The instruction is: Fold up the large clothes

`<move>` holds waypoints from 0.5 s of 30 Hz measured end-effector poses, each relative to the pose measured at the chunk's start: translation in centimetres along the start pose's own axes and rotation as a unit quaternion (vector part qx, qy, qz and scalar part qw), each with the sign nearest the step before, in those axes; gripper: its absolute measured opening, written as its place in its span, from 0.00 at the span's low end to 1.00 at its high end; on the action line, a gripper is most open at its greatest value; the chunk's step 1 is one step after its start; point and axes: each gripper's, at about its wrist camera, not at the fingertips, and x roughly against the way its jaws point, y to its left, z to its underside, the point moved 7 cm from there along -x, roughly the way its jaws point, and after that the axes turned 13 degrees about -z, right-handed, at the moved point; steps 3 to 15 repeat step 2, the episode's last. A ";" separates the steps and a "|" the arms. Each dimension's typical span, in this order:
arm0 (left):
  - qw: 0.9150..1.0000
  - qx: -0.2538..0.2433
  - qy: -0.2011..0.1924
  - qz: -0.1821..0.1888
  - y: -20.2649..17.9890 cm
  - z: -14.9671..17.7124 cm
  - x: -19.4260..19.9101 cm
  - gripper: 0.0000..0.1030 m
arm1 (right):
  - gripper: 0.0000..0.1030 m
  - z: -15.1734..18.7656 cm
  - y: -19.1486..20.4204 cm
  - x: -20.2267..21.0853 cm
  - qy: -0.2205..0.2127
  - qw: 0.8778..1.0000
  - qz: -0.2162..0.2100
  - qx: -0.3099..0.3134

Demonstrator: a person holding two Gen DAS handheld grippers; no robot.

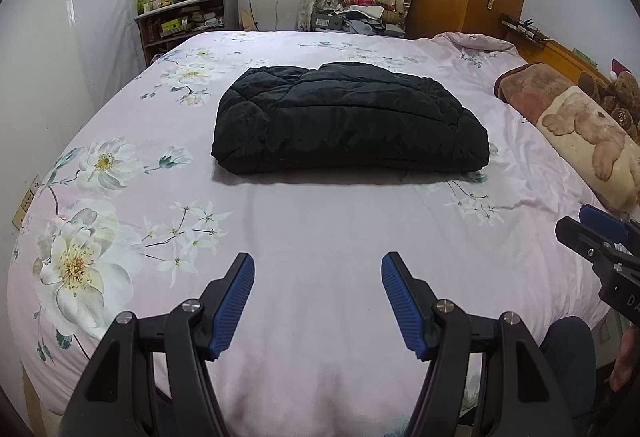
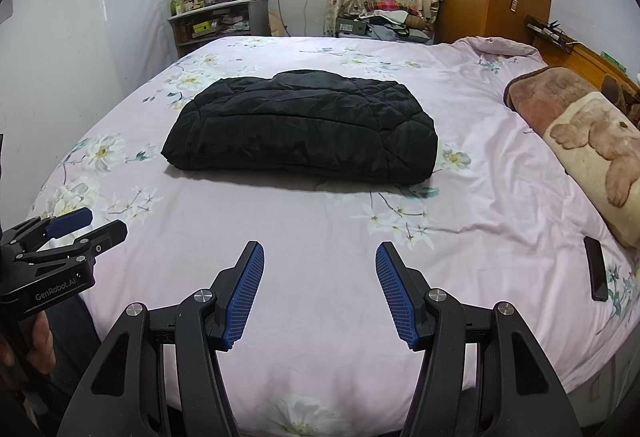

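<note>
Jacket: the black puffy jacket (image 1: 348,121) sits in the middle of the bed (image 1: 320,237), already bundled into a thick, roughly rectangular pile. Looks pretty much folded to me, though I can't tell from here if the sleeves are tucked neatly underneath.

Left gripper: my left gripper (image 1: 318,277) is spread wide with nothing in it, hovering over bare sheet near the foot edge of the bed.

Right gripper: my right gripper (image 2: 320,269) is the same, spread apart and empty, also well short of the jacket.

Which way it lies: straight ahead of both grippers, well apart from either. The long side runs left to right across my view, so the near long edge faces me square on.

Who's closer: honestly about even. In the left view the bundle sits a touch to the right of centre, in the right view a touch to the left, so it's basically between my two hands (nice and symmetrical for once).

Next move, my guess: if another fold or a tidy-up is wanted, both hands go forward together, the left to the near left corner and the right to the near right corner. If it counts as done, nothing left but to back off.

Watch out: the fabric is slick and puffy, so a pinch on just the top layer could peel the stack open.

Other stuff: a phone (image 2: 596,269) lies flat on the sheet off to my right, and a teddy-print pillow (image 2: 592,145) sits by the headboard, both well clear of the jacket.
</note>
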 end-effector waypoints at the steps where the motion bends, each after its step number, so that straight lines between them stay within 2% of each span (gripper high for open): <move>1: 1.000 0.001 0.001 0.002 0.0 0.0 0.0 0.66 | 0.57 0.0 -0.1 0.0 0.000 1.000 0.000 0.001; 15: 1.000 0.001 0.002 0.005 0.0 0.0 0.0 0.66 | 0.57 0.1 -0.1 0.1 -0.001 1.000 0.000 0.002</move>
